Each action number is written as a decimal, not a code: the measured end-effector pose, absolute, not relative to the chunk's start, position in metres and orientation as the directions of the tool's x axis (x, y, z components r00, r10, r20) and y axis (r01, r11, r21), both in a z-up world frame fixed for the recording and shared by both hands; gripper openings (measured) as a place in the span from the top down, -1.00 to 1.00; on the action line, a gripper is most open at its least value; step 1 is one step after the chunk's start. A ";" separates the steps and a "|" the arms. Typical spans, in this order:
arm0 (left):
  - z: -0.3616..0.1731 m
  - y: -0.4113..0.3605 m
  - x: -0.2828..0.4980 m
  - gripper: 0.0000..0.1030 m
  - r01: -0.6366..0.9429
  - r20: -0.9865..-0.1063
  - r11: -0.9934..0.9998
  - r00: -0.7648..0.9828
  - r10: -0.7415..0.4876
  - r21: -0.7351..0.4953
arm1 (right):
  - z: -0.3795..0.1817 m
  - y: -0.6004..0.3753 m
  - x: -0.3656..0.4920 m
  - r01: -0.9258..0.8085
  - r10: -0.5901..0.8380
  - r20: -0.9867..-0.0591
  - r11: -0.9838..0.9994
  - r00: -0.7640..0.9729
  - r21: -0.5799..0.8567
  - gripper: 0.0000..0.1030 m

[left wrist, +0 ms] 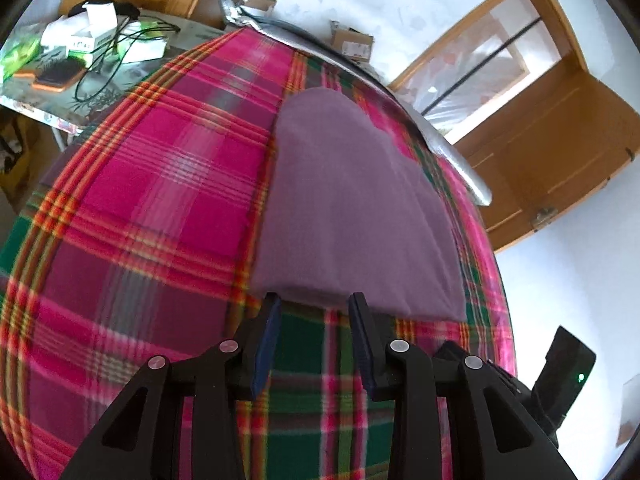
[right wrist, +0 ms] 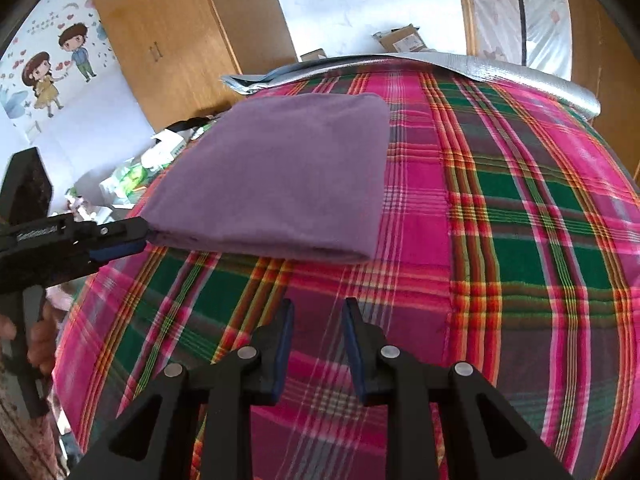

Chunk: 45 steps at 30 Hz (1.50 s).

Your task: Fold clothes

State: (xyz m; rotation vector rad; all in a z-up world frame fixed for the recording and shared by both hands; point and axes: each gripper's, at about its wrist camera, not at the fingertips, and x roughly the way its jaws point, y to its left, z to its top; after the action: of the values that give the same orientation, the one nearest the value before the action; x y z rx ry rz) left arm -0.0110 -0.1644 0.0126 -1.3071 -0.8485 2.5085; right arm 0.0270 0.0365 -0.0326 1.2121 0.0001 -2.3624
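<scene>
A purple garment [left wrist: 352, 208] lies folded into a flat rectangle on the plaid blanket [left wrist: 152, 200]. It also shows in the right wrist view [right wrist: 280, 176] on the blanket [right wrist: 520, 220]. My left gripper [left wrist: 314, 300] is open, its fingertips at the garment's near edge. In the right wrist view the left gripper [right wrist: 140, 236] sits at the garment's near left corner. My right gripper [right wrist: 316, 306] is open and empty over the blanket, short of the garment's near edge.
A cluttered side table [left wrist: 80, 60] with boxes and cables stands left of the bed. A wooden wardrobe [right wrist: 172, 36] and a wooden door [left wrist: 560, 152] stand beyond. A silver mat [right wrist: 520, 72] lines the bed's far edge.
</scene>
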 end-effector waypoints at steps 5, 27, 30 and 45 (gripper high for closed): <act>0.014 -0.137 -0.005 0.23 0.045 -0.728 -0.877 -0.580 0.366 -0.478 | -0.033 0.033 0.033 0.385 -0.355 -0.775 -0.909 -0.522 0.157 0.31; 0.003 -0.102 -0.027 0.05 0.057 -0.746 -0.978 -0.656 0.117 -0.203 | -0.035 0.016 0.036 0.380 -0.229 -0.781 -0.925 -0.580 -0.011 -0.03; 0.004 -0.096 -0.028 0.04 0.058 -0.748 -0.986 -0.659 0.082 -0.158 | -0.036 0.016 0.033 0.380 -0.230 -0.782 -0.925 -0.580 -0.010 -0.05; 0.004 -0.075 -0.031 -0.23 0.061 -0.770 -0.997 -0.638 -0.004 -0.045 | -0.036 0.016 0.023 0.383 -0.232 -0.783 -0.924 -0.577 -0.008 -0.18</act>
State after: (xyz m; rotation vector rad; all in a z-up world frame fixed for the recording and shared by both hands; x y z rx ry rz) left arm -0.0309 -0.0746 0.0043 -1.3511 -0.1064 2.8736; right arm 0.0231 0.0158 -0.0361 1.2077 0.2504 -2.5047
